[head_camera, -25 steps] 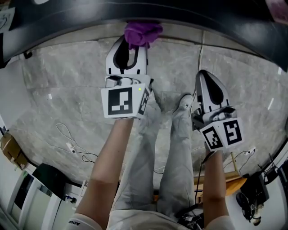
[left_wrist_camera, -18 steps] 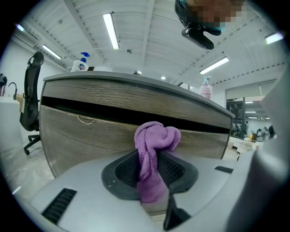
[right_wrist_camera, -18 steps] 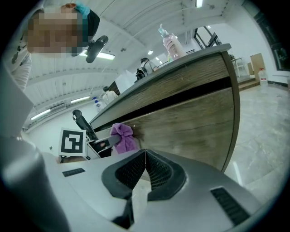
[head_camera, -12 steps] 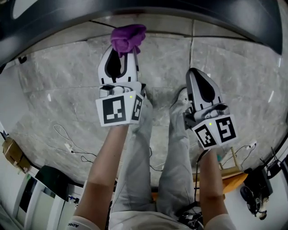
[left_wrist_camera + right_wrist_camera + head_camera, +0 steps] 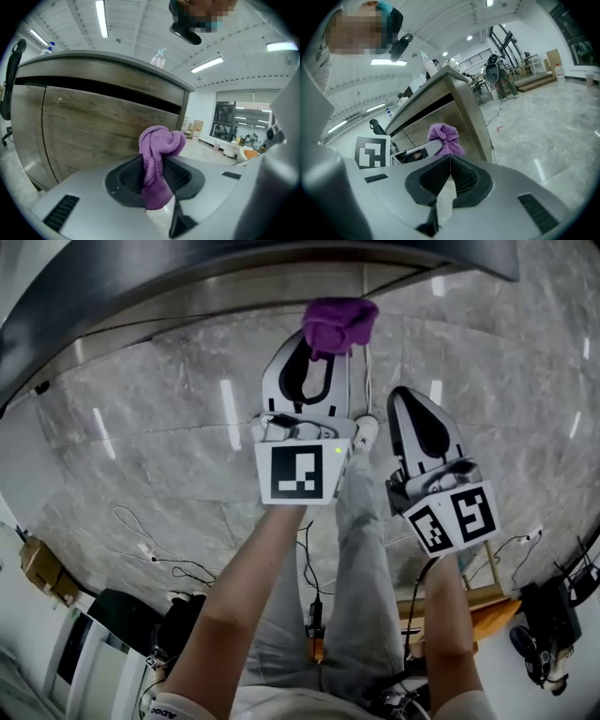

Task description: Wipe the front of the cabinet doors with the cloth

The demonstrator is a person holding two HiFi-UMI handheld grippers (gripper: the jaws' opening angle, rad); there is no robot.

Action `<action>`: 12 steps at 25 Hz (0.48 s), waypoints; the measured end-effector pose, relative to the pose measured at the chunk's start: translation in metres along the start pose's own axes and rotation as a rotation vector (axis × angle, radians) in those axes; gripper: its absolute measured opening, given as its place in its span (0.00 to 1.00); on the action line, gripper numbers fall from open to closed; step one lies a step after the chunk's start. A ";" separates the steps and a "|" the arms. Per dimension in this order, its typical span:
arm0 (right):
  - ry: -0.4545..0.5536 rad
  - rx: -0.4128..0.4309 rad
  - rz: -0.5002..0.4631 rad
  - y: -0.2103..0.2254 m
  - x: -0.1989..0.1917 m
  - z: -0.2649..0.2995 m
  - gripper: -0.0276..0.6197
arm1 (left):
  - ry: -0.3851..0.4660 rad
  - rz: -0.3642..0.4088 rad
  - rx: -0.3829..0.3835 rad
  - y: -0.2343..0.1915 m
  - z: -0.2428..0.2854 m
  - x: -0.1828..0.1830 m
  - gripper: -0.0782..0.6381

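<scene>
- The left gripper (image 5: 327, 354) is held out in the upper middle of the head view. Its fingers are clamped on a bunched purple cloth (image 5: 339, 324).
- In the left gripper view the cloth (image 5: 158, 145) stands up in a knot from between the closed fingers, at centre frame. A tail of it hangs down past the left gripper (image 5: 156, 183).
- Behind the cloth, wood-grain cabinet doors (image 5: 84, 126) fill the left half of that view. The cloth is near them; I cannot tell if it touches.
- The desk (image 5: 93, 58) above the doors carries a pump bottle (image 5: 158, 57) at upper centre.
- The right gripper (image 5: 407, 397) sits right of centre in the head view, just beside the left one and lower in the frame.
- In the right gripper view the right gripper (image 5: 450, 161) has its fingers pressed together with nothing between them. The cloth (image 5: 444, 136) shows just above them, with the cabinet (image 5: 457, 105) behind.
- Grey marble floor (image 5: 159, 456) lies below, with thin cables (image 5: 141, 538) at lower left.
</scene>
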State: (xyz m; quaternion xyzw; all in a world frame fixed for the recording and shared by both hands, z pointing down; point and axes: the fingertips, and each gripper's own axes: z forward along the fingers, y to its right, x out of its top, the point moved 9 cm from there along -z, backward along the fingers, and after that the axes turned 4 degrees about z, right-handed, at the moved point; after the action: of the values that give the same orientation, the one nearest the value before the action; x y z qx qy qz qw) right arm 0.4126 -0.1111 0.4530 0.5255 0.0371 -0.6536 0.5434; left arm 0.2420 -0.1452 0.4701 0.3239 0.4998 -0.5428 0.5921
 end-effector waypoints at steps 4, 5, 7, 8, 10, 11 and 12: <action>-0.017 0.010 0.018 0.028 -0.005 -0.009 0.09 | 0.001 -0.005 -0.012 0.031 0.028 -0.009 0.25; -0.021 0.014 0.017 0.034 -0.006 -0.010 0.09 | 0.003 -0.009 -0.008 0.035 0.034 -0.012 0.25; -0.029 0.020 0.012 0.044 -0.007 -0.012 0.09 | 0.008 -0.016 0.002 0.041 0.045 -0.016 0.25; -0.032 0.020 0.008 0.048 -0.007 -0.012 0.09 | 0.013 -0.022 0.008 0.042 0.049 -0.018 0.25; -0.037 0.018 -0.001 0.057 -0.007 -0.010 0.09 | 0.024 -0.033 0.017 0.042 0.056 -0.021 0.25; -0.038 0.015 -0.005 0.062 -0.007 -0.009 0.09 | 0.031 -0.034 0.018 0.040 0.058 -0.023 0.25; -0.037 0.011 -0.006 0.066 -0.007 -0.007 0.09 | 0.034 -0.030 0.015 0.038 0.059 -0.025 0.25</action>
State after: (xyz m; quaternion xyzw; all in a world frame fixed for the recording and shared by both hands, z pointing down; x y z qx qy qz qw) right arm 0.4651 -0.1286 0.4896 0.5160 0.0252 -0.6650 0.5392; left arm 0.2956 -0.1844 0.5047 0.3298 0.5104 -0.5499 0.5729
